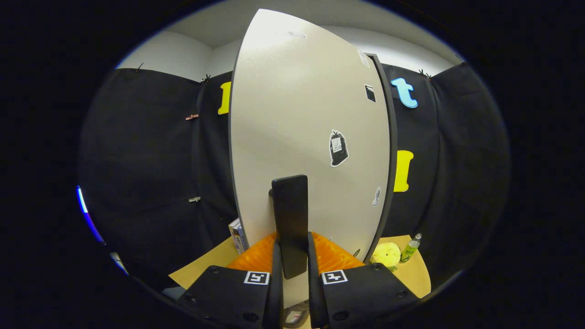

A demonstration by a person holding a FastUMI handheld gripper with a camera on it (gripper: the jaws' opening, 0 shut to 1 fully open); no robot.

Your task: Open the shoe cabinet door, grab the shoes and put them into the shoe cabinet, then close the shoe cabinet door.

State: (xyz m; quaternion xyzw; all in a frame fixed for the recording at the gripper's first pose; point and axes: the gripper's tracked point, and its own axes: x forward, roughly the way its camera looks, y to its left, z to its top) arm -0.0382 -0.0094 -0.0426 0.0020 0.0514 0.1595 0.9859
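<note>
My jaws (292,256) are clenched on the handle (289,219), a dark flat upright bar that stands between my two fingers, one finger pressing each side. The handle rises well past my fingertips and its lower end drops between the finger bases.

The handle is fixed to the door (301,137), a tall pale panel with a dark edge, standing upright straight ahead of me and very close. The door's face carries a few stickers: a dark bag-shaped one (338,148) right of the handle and higher up, a small dark square one (370,92) nearer the door's right edge, and a small pale one (376,196) lower on that edge. Cannot tell from here whether the door is ajar or flush with its cabinet; no cabinet interior shows, and no shoes that I can make out.

Worktop (411,274), light wood, runs under the door's foot on both sides. On it, right of the door: a yellow plush toy (386,255), and just beside it a small green-labelled bottle (410,249), leaning. Left of the door's foot, touching its edge or nearly: a box (236,235), only partly seen.
</note>
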